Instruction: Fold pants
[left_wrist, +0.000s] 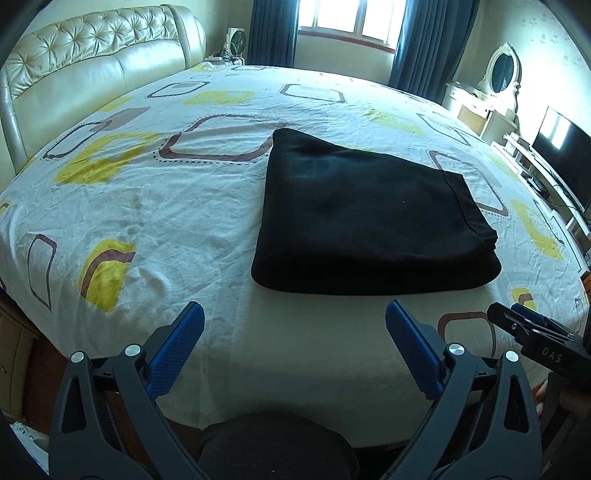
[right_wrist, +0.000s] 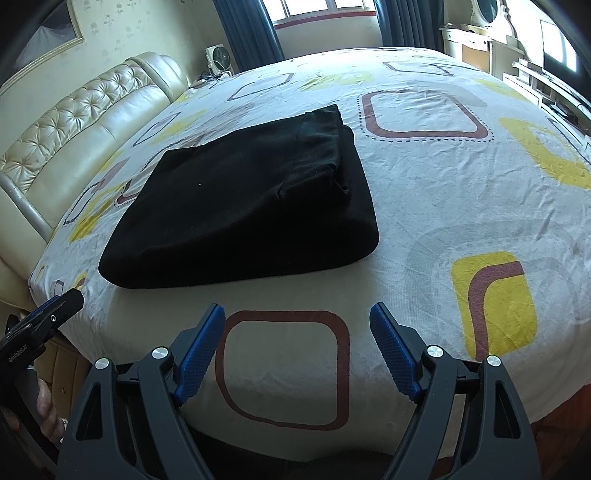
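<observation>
The black pants (left_wrist: 369, 221) lie folded into a thick rectangle on the bed, with the waistband layers showing at their right side. They also show in the right wrist view (right_wrist: 243, 206). My left gripper (left_wrist: 295, 314) is open and empty, held back above the bed's near edge, apart from the pants. My right gripper (right_wrist: 297, 314) is open and empty, also back from the pants, over a red square outline on the sheet. The right gripper shows at the left wrist view's right edge (left_wrist: 532, 328); the left gripper shows at the right wrist view's left edge (right_wrist: 48, 314).
The bed sheet (left_wrist: 166, 221) is white with yellow and red-brown squares. A cream tufted headboard (left_wrist: 92, 70) stands at the left. A window with dark curtains (left_wrist: 347, 18) is behind the bed. A vanity with mirror (left_wrist: 495, 92) and a TV (left_wrist: 561, 158) stand at the right.
</observation>
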